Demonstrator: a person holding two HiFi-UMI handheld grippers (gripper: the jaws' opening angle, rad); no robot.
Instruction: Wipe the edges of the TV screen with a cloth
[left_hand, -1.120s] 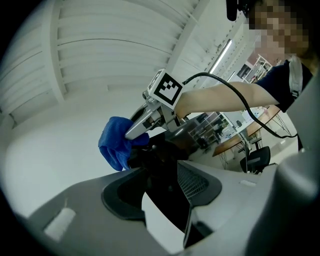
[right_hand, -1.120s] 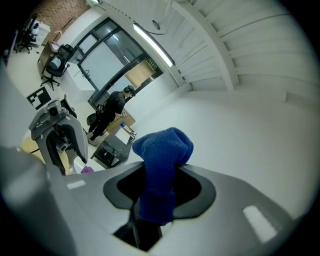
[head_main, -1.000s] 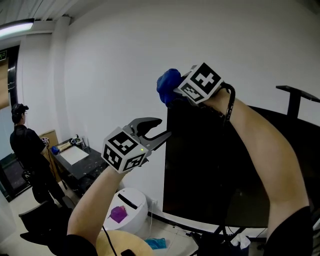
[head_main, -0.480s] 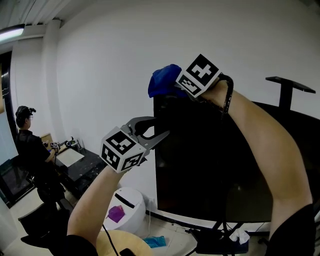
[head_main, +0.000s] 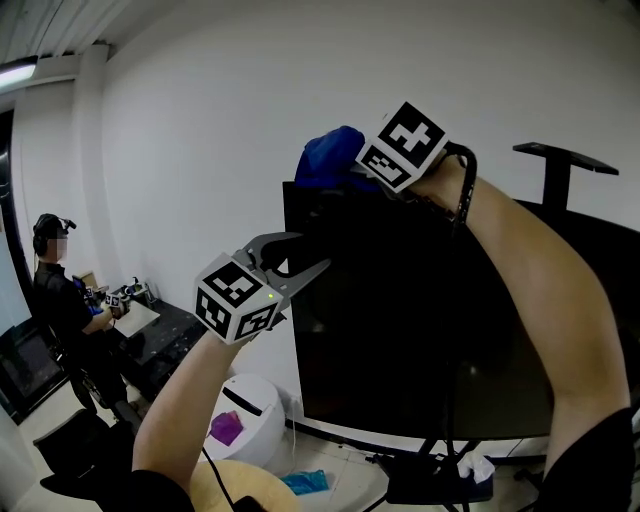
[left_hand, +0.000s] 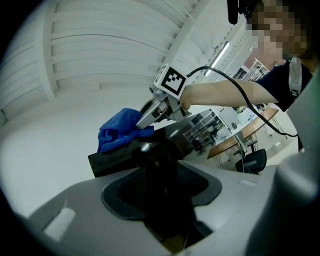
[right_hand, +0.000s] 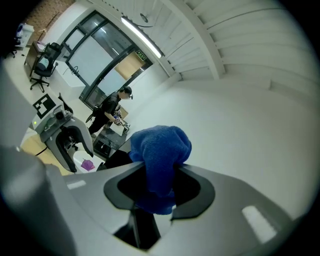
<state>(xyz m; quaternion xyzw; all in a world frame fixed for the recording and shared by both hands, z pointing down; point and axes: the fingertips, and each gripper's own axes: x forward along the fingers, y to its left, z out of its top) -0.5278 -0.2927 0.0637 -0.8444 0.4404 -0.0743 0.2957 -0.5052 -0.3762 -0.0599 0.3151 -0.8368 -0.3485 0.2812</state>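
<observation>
The black TV screen (head_main: 420, 330) stands against the white wall, its top-left corner near the frame's middle. A bunched blue cloth (head_main: 328, 155) rests on the TV's top edge, just right of that corner. My right gripper (head_main: 358, 178) is shut on the cloth (right_hand: 160, 150), which fills its jaws. My left gripper (head_main: 305, 258) hovers lower, by the TV's left edge, with its jaws partly open. Only the dark screen shows between them, and I see nothing held. The left gripper view looks up at the cloth (left_hand: 122, 132) and the TV corner (left_hand: 115, 160).
A person (head_main: 55, 290) sits at a dark desk (head_main: 150, 330) far left. A white bin (head_main: 250, 400) with something purple stands on the floor below the TV corner, with a blue item (head_main: 305, 485) beside it. A black stand arm (head_main: 560, 160) rises behind the TV.
The cloth and right gripper now sit further right of the TV's top-left corner than before. The left gripper now overlaps the screen's left edge and keeps the same jaw gap.
</observation>
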